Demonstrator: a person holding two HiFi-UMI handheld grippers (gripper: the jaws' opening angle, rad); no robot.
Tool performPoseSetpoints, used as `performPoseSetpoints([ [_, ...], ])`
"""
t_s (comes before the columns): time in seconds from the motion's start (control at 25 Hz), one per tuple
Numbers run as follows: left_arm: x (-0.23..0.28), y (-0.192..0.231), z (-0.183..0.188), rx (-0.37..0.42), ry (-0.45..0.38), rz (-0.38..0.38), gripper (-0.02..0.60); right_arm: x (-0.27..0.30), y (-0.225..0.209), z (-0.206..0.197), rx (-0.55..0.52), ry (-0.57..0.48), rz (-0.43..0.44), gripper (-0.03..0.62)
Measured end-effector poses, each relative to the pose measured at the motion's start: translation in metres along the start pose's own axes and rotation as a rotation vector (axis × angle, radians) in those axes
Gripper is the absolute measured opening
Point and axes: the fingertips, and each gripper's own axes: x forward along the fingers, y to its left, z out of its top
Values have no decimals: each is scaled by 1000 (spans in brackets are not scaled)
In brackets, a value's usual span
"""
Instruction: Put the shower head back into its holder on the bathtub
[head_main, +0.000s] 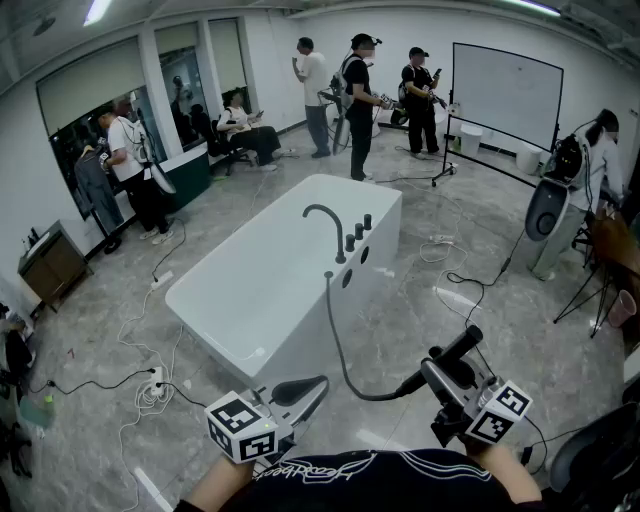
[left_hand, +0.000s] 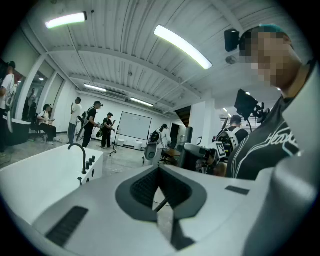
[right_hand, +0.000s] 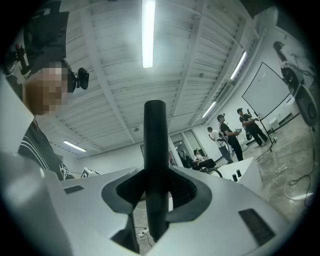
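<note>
The white bathtub (head_main: 250, 290) stands in the middle of the room, with a black curved faucet (head_main: 326, 225) and black knobs (head_main: 358, 232) on its near right rim. A black hose (head_main: 338, 350) runs from that rim down to the black shower head (head_main: 460, 347). My right gripper (head_main: 440, 366) is shut on the shower head's handle (right_hand: 155, 145), which sticks up between the jaws, well short of the tub. My left gripper (head_main: 300, 388) is shut and holds nothing; it sits low at the left. In the left gripper view the tub (left_hand: 35, 185) lies ahead to the left.
Cables and a power strip (head_main: 152, 385) lie on the floor left of the tub, and more cable (head_main: 460, 285) on its right. Several people stand at the back near a whiteboard (head_main: 508, 92). A white standing unit (head_main: 548, 222) and a chair are at the right.
</note>
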Motion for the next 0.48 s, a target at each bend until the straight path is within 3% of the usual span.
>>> performPoseSetpoints([
  [0.48, 28, -2, -18, -26, 44, -12, 5, -10, -27, 2, 37, -4, 0, 135],
])
